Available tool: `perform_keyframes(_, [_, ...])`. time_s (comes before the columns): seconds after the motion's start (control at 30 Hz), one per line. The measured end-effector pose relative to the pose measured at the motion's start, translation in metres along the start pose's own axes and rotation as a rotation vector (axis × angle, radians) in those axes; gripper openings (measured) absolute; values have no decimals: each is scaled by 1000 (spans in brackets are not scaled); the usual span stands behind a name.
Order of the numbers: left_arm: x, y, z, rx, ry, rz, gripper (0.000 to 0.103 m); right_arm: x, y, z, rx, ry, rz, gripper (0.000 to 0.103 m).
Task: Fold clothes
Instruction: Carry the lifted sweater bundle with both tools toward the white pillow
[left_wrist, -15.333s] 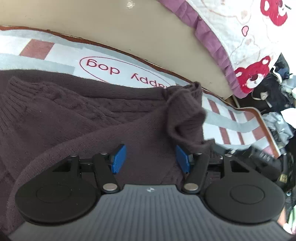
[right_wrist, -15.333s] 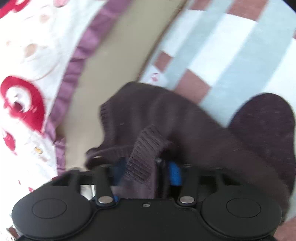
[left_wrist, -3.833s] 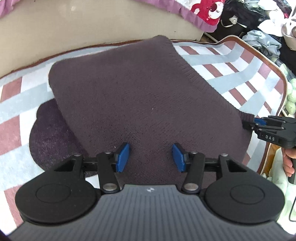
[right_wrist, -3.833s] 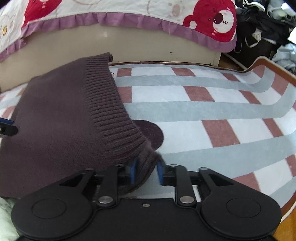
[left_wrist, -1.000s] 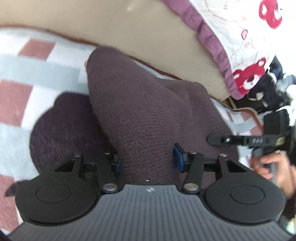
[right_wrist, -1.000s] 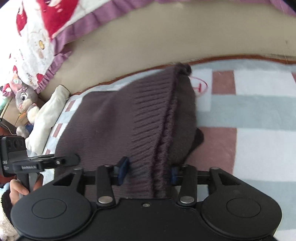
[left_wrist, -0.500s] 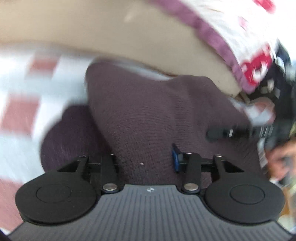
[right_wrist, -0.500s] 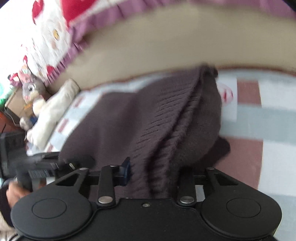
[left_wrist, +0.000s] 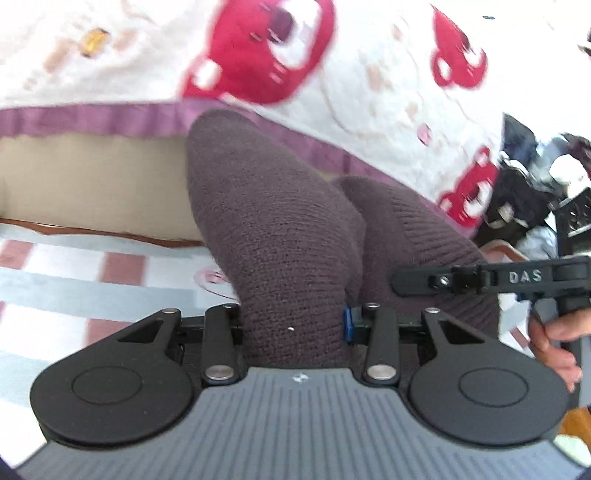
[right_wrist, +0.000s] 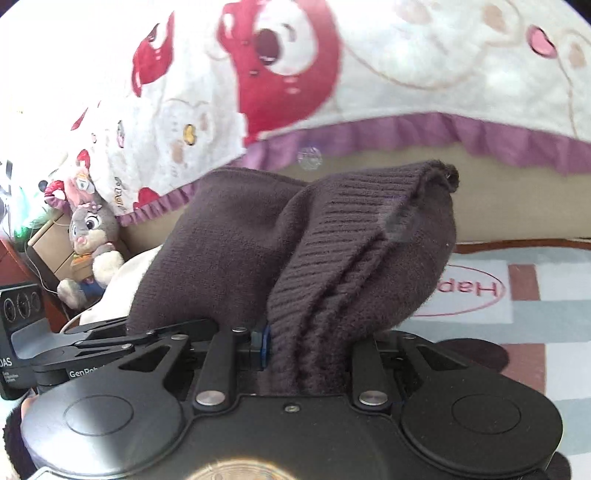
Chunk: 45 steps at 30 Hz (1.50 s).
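Observation:
A dark brown knitted sweater (left_wrist: 280, 236), folded into a thick bundle, is held up between both grippers above the striped mat (left_wrist: 74, 280). My left gripper (left_wrist: 293, 325) is shut on one thick end of it. My right gripper (right_wrist: 306, 350) is shut on the ribbed hem end (right_wrist: 343, 236). In the left wrist view the right gripper (left_wrist: 480, 278) shows at the right, close beside the sweater. In the right wrist view the left gripper (right_wrist: 122, 343) shows at the lower left. The fabric hides most of the blue pads.
A bed with a white cover printed with red bears (right_wrist: 280, 59) and a purple frill (right_wrist: 406, 133) fills the background. A plush rabbit (right_wrist: 88, 236) sits at the left. A heap of clothes (left_wrist: 535, 177) lies at the right. The mat carries a red oval logo (right_wrist: 469, 291).
Both grippers have lifted the folded sweater off the mat and tilted upward toward the bed. The two grippers have come closer together.

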<state>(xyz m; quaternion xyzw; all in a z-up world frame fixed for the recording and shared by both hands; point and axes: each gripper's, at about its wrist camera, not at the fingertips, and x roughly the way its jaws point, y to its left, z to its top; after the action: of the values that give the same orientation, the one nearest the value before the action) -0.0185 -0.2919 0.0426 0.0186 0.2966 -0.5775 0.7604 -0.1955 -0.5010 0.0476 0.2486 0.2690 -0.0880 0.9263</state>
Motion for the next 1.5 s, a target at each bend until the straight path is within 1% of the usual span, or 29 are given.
perform_keyframes(0.07, [-12,5,6,1,-25,44,38,1,19,4,-41,8,12,27])
perform_keyframes(0.13, [-23,7,12,9,-49,69,38,2,34,8,-70,15,19,27])
perform_keyframes(0.2, [-39,12,15,-3,-58,77,38,0,47,12,-90,22,29,27])
perform_keyframes(0.3, [-66,20,8,-16,-64,81,38,-1,68,13,-115,29,60,27])
perform_keyframes(0.37, [-84,27,3,-34,-66,90,38,0,82,9,-125,33,94,27])
perform_keyframes(0.47, [-111,40,0,-55,-50,135,38,2,104,3,-136,45,152,27])
perform_keyframes(0.63, [-165,52,12,-20,-65,244,38,8,142,-3,-144,62,270,27])
perform_keyframes(0.8, [-221,76,33,-48,-88,262,38,15,189,9,-152,89,354,27])
perform_keyframes(0.87, [-244,89,42,-53,-101,274,38,16,209,17,-172,89,399,27])
perform_keyframes(0.97, [-272,112,58,-89,-102,299,38,22,241,27,-230,92,443,27])
perform_keyframes(1.0, [-278,117,62,-86,-99,320,38,26,251,29,-244,97,452,27])
perform_keyframes(1.1, [-286,129,78,-34,-63,425,38,47,281,38,-266,123,479,27])
perform_keyframes(1.17, [-286,139,90,-3,-34,487,38,65,299,43,-283,133,499,26])
perform_keyframes(1.27, [-283,157,108,48,-12,559,38,91,318,46,-276,126,535,26])
perform_keyframes(1.37, [-281,181,119,47,4,603,38,119,330,45,-254,98,561,26])
perform_keyframes(1.43, [-276,199,124,20,22,613,38,135,338,45,-251,82,562,26])
perform_keyframes(1.5, [-269,214,129,19,41,638,38,150,344,46,-257,64,559,26])
